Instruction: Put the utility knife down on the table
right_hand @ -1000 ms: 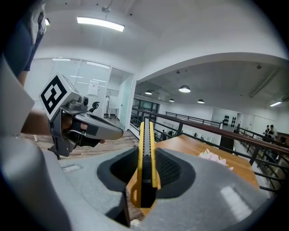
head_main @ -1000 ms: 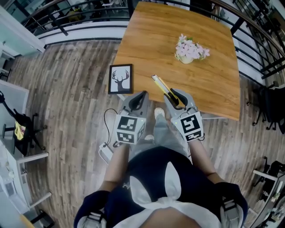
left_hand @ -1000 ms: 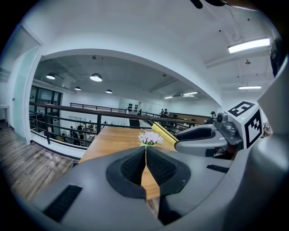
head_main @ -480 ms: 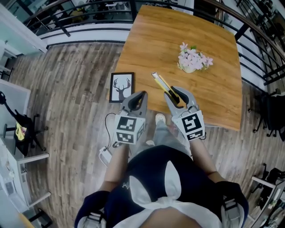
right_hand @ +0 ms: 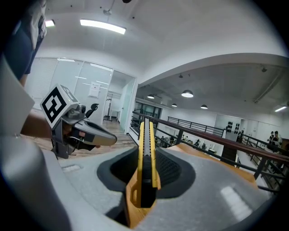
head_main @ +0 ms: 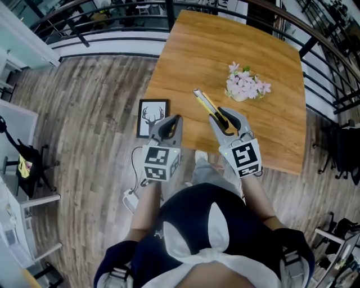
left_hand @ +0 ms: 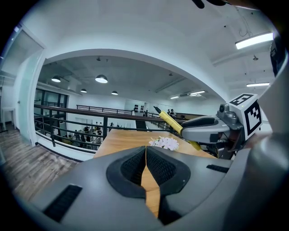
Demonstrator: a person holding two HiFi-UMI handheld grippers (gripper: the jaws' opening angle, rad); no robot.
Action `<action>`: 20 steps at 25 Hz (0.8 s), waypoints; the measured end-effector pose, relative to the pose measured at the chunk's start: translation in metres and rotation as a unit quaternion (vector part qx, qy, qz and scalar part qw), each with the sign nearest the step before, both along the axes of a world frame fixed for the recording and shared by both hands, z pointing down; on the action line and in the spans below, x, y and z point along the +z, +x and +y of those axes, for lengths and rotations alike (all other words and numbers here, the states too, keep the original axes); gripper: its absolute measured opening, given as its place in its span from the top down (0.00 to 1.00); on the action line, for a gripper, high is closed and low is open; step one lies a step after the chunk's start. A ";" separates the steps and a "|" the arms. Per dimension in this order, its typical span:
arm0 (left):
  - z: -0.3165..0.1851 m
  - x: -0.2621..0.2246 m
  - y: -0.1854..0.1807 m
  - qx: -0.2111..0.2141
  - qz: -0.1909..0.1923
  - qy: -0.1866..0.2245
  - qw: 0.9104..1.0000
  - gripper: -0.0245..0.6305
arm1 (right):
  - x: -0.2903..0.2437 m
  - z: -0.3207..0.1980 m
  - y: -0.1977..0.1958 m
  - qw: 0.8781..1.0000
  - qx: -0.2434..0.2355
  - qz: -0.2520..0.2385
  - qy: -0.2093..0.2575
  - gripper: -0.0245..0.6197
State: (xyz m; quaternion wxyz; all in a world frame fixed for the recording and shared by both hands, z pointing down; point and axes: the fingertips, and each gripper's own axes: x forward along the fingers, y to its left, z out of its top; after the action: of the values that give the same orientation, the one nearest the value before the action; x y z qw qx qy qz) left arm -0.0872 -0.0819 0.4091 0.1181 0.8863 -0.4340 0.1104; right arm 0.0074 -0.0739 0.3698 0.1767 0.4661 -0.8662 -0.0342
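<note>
Gripping utility knife (head_main: 203, 103) in right gripper (head_main: 226, 117) jaws | left gripper (head_main: 171, 121) jaws closed, empty | head view hides knife's rear

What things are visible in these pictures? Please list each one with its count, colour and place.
table: one, light brown wood, centre of the head view
flowers: one small bunch in a pot, pink and white, on the table's far right part
framed deer picture: one, black frame with a white sheet, at the table's near left corner; cannot tell what it rests on
utility knife: one, yellow and black, above the table, held off its surface
floor: grey-brown planks, around the table
railing: black bars, beyond the table
right gripper: one, grey, shut on the utility knife
left gripper: one, grey, jaws together, empty, beside the picture
person: one, dark top, bottom of the head view
</note>
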 end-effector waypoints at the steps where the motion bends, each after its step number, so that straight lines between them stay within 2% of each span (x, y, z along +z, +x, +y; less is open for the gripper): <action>1: -0.003 0.001 0.002 0.001 0.000 -0.002 1.000 0.93 | 0.001 -0.004 0.002 1.000 0.000 0.001 -0.001 0.78; 20: -0.030 0.019 0.012 -0.009 -0.016 -0.032 0.999 0.93 | 0.023 -0.036 0.011 0.999 -0.018 -0.005 -0.030 0.78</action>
State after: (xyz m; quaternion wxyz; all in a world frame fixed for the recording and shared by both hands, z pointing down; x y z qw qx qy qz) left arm -0.0754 -0.1120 0.4279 0.1402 0.8761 -0.4404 0.1370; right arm 0.0186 -0.1103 0.3925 0.1858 0.4451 -0.8759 -0.0096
